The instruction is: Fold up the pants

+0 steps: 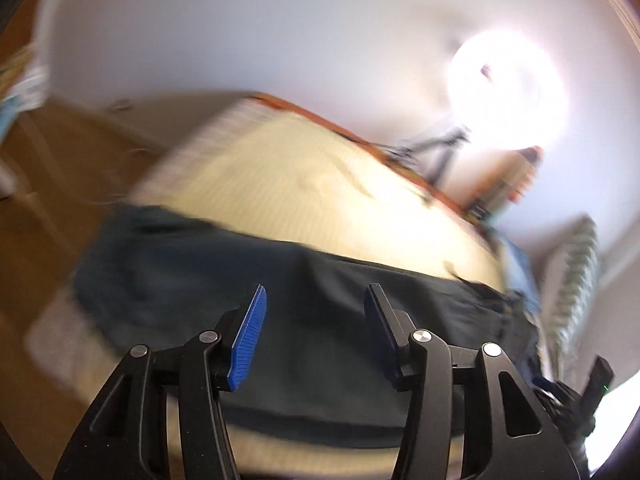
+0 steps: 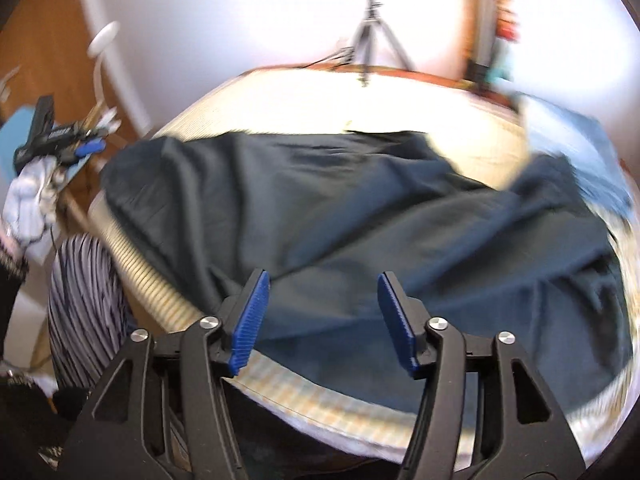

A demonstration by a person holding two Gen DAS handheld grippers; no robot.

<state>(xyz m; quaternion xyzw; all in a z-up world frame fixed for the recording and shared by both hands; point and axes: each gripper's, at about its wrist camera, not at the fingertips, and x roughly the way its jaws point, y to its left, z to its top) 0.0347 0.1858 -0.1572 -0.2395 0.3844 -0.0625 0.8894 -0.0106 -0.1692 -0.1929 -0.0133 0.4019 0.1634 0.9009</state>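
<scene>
Dark navy pants (image 2: 340,216) lie spread and rumpled across a bed with a pale yellow ribbed cover (image 2: 360,104). In the left wrist view the same pants (image 1: 200,272) stretch across the near part of the bed (image 1: 280,168). My left gripper (image 1: 316,312) hangs above the cloth, open, nothing between its blue pads. My right gripper (image 2: 324,300) is also open above the near edge of the pants, with no cloth pinched. Both views are blurred by motion.
A tripod (image 2: 370,40) stands behind the bed, and a bright ring lamp (image 1: 508,80) glares by the wall. A light blue cloth (image 2: 580,144) lies at the bed's far right. A person's striped trouser leg (image 2: 84,312) is left of the bed. Wooden floor (image 1: 60,168) lies to the left.
</scene>
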